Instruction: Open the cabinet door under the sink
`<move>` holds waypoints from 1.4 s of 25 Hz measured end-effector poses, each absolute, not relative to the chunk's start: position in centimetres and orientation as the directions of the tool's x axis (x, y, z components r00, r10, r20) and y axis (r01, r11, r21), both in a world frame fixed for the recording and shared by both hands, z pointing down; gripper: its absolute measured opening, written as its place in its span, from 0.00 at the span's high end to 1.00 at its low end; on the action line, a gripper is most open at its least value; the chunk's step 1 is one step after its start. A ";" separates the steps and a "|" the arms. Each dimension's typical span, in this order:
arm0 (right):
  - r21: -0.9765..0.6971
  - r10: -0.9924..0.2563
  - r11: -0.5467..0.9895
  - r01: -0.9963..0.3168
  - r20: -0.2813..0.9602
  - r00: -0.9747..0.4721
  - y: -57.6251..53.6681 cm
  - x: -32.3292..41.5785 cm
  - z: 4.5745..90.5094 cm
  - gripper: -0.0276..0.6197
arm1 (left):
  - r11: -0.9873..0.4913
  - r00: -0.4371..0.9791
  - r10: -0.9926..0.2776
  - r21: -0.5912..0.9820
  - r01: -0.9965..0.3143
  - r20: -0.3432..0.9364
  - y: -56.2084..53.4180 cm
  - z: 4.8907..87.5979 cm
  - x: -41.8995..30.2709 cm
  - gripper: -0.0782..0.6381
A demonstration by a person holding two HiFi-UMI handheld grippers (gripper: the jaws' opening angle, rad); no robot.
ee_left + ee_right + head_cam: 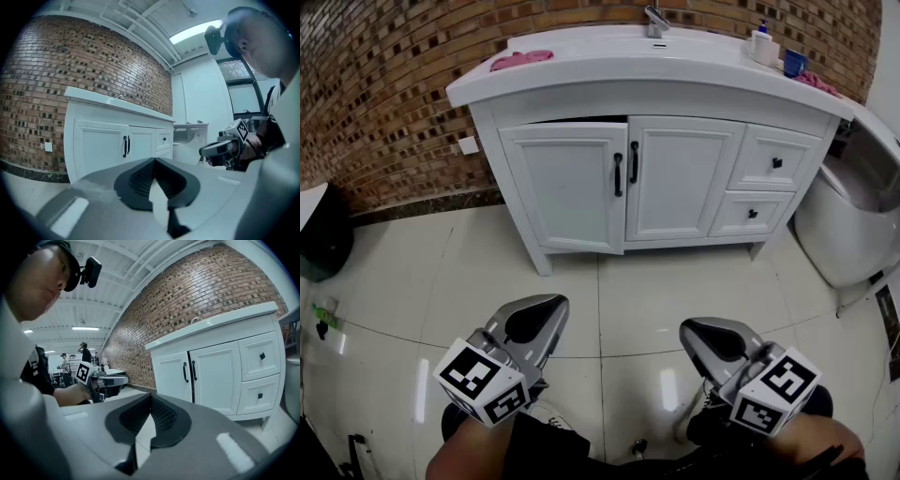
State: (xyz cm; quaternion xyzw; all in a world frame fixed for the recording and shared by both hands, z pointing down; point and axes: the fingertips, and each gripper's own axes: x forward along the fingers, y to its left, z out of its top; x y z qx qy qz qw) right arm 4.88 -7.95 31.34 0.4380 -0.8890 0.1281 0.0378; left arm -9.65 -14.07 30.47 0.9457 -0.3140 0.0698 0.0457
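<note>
Far left: a dark rounded object sits on the floor against the brick wall. A small green item lies on the tiles near it and cannot be identified. A white outlet plate is noted on the wall just left of the cabinet.

Left claw: held low over the tiled floor, well apart from the cabinet. Pads are clenched together with nothing between them. Its cube carries black-and-white square patterns only.

Cabinet: white, standing under the sink surface. The left door appears slightly ajar, with a dark gap seen along its top edge. The right door sits flush. Two black vertical handles are mounted side by side where the doors meet. Two drawers are stacked further right.

On the surface: pink cloth, faucet, white pump bottle with its label too small to read, blue cup, second pink cloth.

Right claw: likewise clenched and empty, low over the floor. Only bare tiles lie between both claws and the doors.

Far right: a white toilet stands just beside the cabinet.
</note>
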 end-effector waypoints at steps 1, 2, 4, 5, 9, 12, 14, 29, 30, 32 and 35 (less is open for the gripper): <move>-0.195 -0.769 0.584 -0.788 0.179 -0.614 -7.9 4.9 31.3 0.95 | -0.796 0.790 -0.590 0.043 -0.604 0.164 -14.1 30.6 -9.7 0.88; -0.195 -0.768 0.585 -0.787 0.178 -0.615 -7.9 4.9 31.3 0.95 | -0.793 0.787 -0.594 0.043 -0.607 0.167 -14.2 30.8 -9.6 0.88; -0.194 -0.766 0.588 -0.785 0.177 -0.618 -7.9 5.0 31.2 0.95 | -0.786 0.780 -0.602 0.046 -0.616 0.171 -14.5 31.2 -9.6 0.88; -0.193 -0.765 0.590 -0.784 0.177 -0.619 -8.0 5.0 31.2 0.95 | -0.783 0.777 -0.606 0.049 -0.620 0.171 -14.7 31.3 -9.5 0.88; -0.201 -0.767 0.585 -0.786 0.178 -0.617 -8.2 5.1 31.4 0.95 | -0.785 0.781 -0.604 0.052 -0.618 0.157 -15.5 31.5 -8.4 0.88; -0.212 -0.766 0.584 -0.783 0.177 -0.619 -8.2 5.0 31.3 0.95 | -0.787 0.785 -0.607 0.042 -0.615 0.126 -16.2 30.8 -7.3 0.88; -0.219 -0.763 0.588 -0.779 0.171 -0.624 -8.2 5.0 31.1 0.95 | -0.788 0.788 -0.607 0.051 -0.614 0.099 -17.0 29.9 -6.6 0.88; -0.262 -0.757 0.594 -0.760 0.138 -0.639 -8.4 6.1 30.5 0.95 | -0.740 0.738 -0.672 -0.033 -0.672 0.061 -26.2 28.2 -0.7 0.88; -0.266 -0.757 0.592 -0.761 0.140 -0.638 -8.5 6.2 30.5 0.95 | -0.737 0.735 -0.675 -0.043 -0.674 0.065 -27.0 28.3 -0.2 0.88; -0.274 -0.757 0.590 -0.760 0.140 -0.638 -8.6 6.3 30.5 0.95 | -0.728 0.724 -0.685 -0.055 -0.683 0.076 -28.7 28.5 0.5 0.88; -0.283 -0.759 0.585 -0.760 0.140 -0.636 -8.8 6.7 30.5 0.95 | -0.710 0.705 -0.704 -0.067 -0.701 0.090 -31.2 28.9 1.3 0.88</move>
